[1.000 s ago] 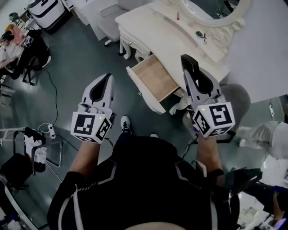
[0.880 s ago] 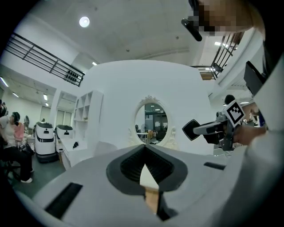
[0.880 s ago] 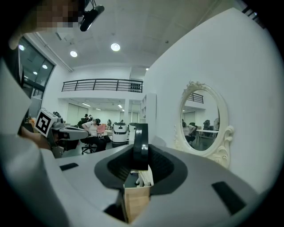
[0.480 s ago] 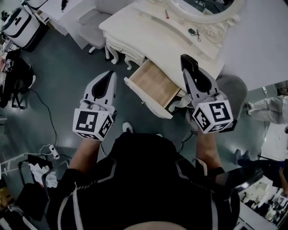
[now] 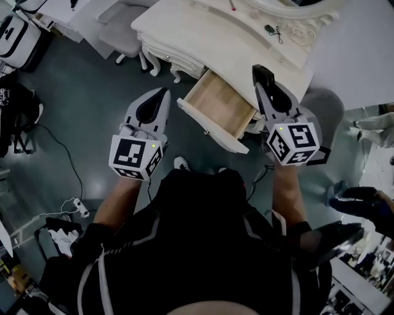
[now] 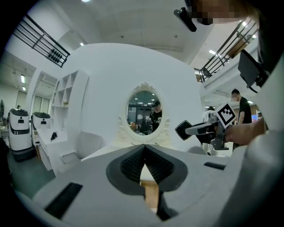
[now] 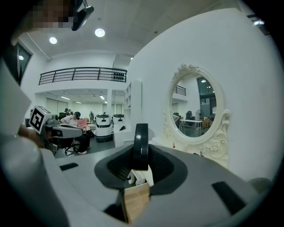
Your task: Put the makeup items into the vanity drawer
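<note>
So, a black compact is being pinched on edge by the right gripper. Its flat faces are pressed between the two pads and its top sticks up past the tips. In the head view that same compact is seen at the front of the right gripper. There it overlaps the front edge of the cream vanity, just right of the drawer, so it's not inside the drawer. The drawer is pulled well out, and only a bare wooden bottom is seen in it. The left gripper is held just left of the drawer front, over the grey floor. Nothing is gripped by it: in the left gripper view the jaws are pressed together tip to tip, with a strip of the wooden drawer seen below them. Two small things are seen on the vanity top near the oval mirror: a thin red stick and a little black item, too small to be named properly. A grey seat is tucked in by the right gripper.
</note>
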`<state>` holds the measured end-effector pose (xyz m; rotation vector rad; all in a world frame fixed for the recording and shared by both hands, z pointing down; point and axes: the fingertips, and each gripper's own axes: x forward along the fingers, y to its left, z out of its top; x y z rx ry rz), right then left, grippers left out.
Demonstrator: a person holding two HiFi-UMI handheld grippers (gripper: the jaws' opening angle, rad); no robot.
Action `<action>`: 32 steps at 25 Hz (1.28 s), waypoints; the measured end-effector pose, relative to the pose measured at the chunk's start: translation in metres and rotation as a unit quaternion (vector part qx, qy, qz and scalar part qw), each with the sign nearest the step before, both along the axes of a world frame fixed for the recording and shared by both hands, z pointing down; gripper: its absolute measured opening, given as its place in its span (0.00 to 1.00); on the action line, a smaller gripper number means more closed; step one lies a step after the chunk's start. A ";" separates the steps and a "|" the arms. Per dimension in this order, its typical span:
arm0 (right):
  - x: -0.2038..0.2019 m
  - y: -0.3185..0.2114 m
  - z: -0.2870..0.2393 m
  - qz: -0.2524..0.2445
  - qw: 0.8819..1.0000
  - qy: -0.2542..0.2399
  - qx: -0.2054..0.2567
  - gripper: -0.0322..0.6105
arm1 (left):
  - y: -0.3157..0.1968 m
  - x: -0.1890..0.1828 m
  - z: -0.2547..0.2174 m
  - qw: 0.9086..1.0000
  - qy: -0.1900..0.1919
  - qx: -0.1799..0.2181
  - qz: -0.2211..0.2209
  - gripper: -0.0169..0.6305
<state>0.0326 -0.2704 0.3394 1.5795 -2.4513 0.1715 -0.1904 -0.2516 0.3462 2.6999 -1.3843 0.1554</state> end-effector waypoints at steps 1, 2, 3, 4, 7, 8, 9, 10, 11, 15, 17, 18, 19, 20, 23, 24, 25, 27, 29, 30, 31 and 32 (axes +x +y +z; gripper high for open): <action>-0.001 -0.004 0.007 -0.002 1.000 0.004 -0.005 0.21 | -0.002 -0.001 0.005 1.000 -0.002 -0.004 0.001 0.03; -0.002 -0.007 0.015 -0.004 1.000 0.007 -0.011 0.21 | -0.004 0.000 0.010 1.000 -0.002 -0.007 0.001 0.03; -0.002 -0.010 0.022 -0.006 1.000 0.008 -0.018 0.21 | -0.006 0.001 0.014 1.000 -0.002 -0.011 0.002 0.03; -0.001 -0.014 0.029 -0.008 1.000 0.006 -0.025 0.21 | -0.007 0.003 0.018 1.000 0.001 -0.018 0.002 0.03; -0.003 -0.026 0.050 -0.017 0.999 0.001 -0.045 0.21 | -0.008 0.008 0.031 0.999 0.018 -0.049 -0.002 0.03; -0.004 -0.032 0.059 -0.023 0.998 0.004 -0.052 0.21 | -0.010 0.008 0.036 0.998 0.019 -0.057 -0.010 0.03; -0.004 -0.038 0.070 -0.028 0.998 0.008 -0.059 0.21 | -0.011 0.008 0.041 0.998 0.017 -0.064 -0.019 0.03; -0.002 -0.043 0.082 -0.032 0.997 0.011 -0.068 0.21 | -0.010 0.009 0.046 0.997 0.013 -0.070 -0.028 0.03; 0.000 -0.047 0.094 -0.034 0.996 0.013 -0.078 0.21 | -0.010 0.009 0.050 0.997 0.009 -0.074 -0.036 0.03; 0.009 -0.064 0.142 -0.045 0.993 0.029 -0.108 0.20 | -0.007 0.010 0.063 0.994 -0.005 -0.086 -0.063 0.03; 0.010 -0.070 0.166 -0.049 0.991 0.042 -0.118 0.21 | -0.005 0.011 0.068 0.994 -0.006 -0.089 -0.069 0.03; 0.011 -0.074 0.177 -0.048 0.990 0.048 -0.122 0.21 | -0.003 0.013 0.069 0.994 -0.003 -0.088 -0.066 0.03; 0.012 -0.076 0.187 -0.047 0.989 0.053 -0.126 0.21 | -0.001 0.017 0.068 0.994 0.002 -0.086 -0.061 0.03; 0.012 -0.079 0.198 -0.047 0.989 0.057 -0.132 0.21 | 0.001 0.020 0.068 0.995 0.004 -0.085 -0.057 0.03; 0.007 -0.083 0.229 -0.063 0.984 0.064 -0.151 0.21 | 0.003 0.027 0.073 0.995 -0.014 -0.081 -0.064 0.03; 0.006 -0.083 0.240 -0.071 0.983 0.068 -0.157 0.21 | 0.005 0.029 0.077 0.994 -0.020 -0.083 -0.069 0.03; 0.004 -0.082 0.250 -0.078 0.981 0.072 -0.164 0.21 | 0.006 0.030 0.081 0.993 -0.023 -0.089 -0.076 0.03; 0.001 -0.081 0.271 -0.089 0.977 0.075 -0.178 0.21 | 0.008 0.030 0.089 0.990 -0.020 -0.101 -0.094 0.03; -0.001 -0.082 0.290 -0.093 0.974 0.079 -0.191 0.21 | 0.008 0.030 0.094 0.989 -0.022 -0.105 -0.106 0.03; -0.001 -0.083 0.299 -0.095 0.973 0.082 -0.196 0.21 | 0.008 0.031 0.097 0.988 -0.025 -0.105 -0.107 0.03; -0.001 -0.085 0.307 -0.097 0.971 0.086 -0.200 0.21 | 0.007 0.034 0.100 0.988 -0.027 -0.105 -0.106 0.03; -0.002 -0.086 0.316 -0.100 0.970 0.091 -0.204 0.21 | 0.008 0.036 0.102 0.988 -0.028 -0.106 -0.106 0.03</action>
